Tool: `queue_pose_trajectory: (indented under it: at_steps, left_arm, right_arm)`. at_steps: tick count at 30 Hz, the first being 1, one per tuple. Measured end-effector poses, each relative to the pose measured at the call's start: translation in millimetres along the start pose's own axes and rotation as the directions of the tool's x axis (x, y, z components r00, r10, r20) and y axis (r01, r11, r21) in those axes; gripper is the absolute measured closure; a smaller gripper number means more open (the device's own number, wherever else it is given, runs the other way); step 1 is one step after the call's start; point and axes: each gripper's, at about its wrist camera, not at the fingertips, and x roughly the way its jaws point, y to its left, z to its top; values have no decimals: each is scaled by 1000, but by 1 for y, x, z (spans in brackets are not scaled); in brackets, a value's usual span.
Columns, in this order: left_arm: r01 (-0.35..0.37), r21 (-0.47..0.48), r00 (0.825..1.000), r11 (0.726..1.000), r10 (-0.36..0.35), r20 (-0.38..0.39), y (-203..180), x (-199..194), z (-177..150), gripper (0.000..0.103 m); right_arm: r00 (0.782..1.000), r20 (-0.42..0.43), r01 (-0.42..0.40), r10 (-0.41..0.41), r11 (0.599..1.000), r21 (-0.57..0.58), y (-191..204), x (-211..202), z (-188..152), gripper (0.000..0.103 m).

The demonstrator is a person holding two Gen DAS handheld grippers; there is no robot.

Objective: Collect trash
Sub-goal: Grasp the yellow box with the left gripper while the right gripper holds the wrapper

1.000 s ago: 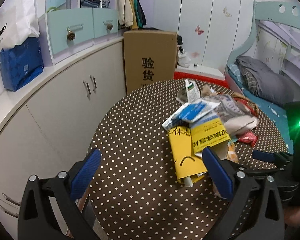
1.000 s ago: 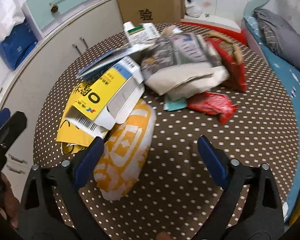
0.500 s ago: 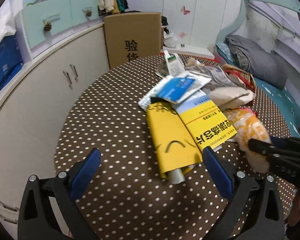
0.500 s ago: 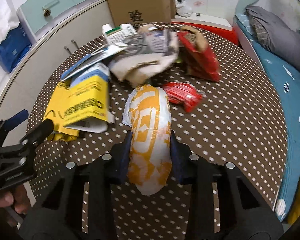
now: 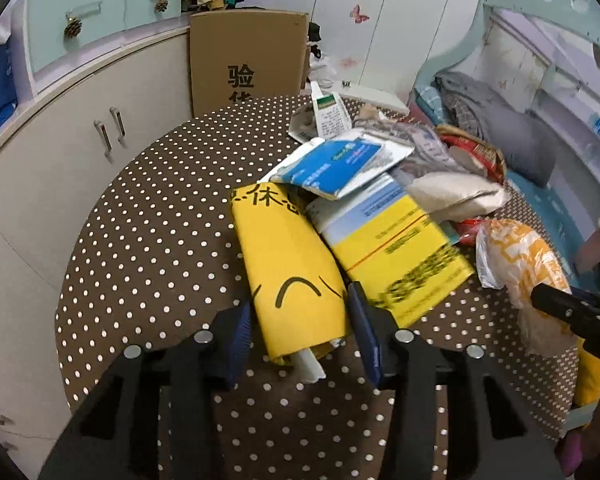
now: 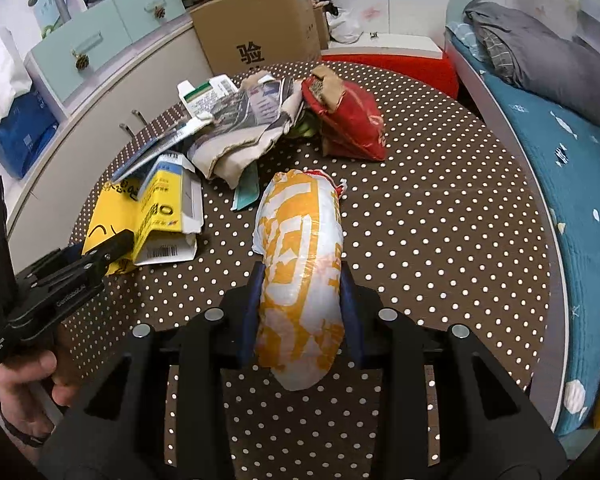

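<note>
A yellow paper bag (image 5: 296, 276) with a drawn smile lies on the dotted round table (image 5: 140, 240). Its near end sits between the blue pads of my left gripper (image 5: 300, 320). The jaws are closing; the right pad is at the bag's edge and a thin gap shows at the left pad. My right gripper (image 6: 302, 296) is shut on an orange-and-white plastic bag (image 6: 300, 240). That bag (image 5: 516, 256) shows at the right of the left wrist view. A yellow box (image 6: 160, 208) leans on the yellow bag, with the left gripper (image 6: 112, 248) at it.
More trash is piled at the table's far side: a blue packet (image 5: 336, 164), newspaper and cloth (image 6: 240, 120), a red bag (image 6: 352, 120). A cardboard box (image 5: 248, 60) and cabinets (image 5: 60, 160) stand behind. A bed (image 6: 560, 140) runs along the right. A hand (image 6: 24, 376) holds the left gripper.
The left gripper came down over the yellow bag and its jaws narrowed around it. The right gripper shut on the orange-and-white bag and drew it away from the pile.
</note>
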Motion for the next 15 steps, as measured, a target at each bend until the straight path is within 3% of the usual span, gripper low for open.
queue_pose_trajectory:
  at_steps: [9,15]
  left_arm:
    - [-52,3,998,999,52,37,9,-31,-21,62]
    - [-73,32,991,997,69,114,3,-63,-21,62]
  right_arm:
    - [999,47,-21,19,999,25,-8,-16,-2,69]
    - [995,86,-44,41,999,30,-16,-28,-3,69]
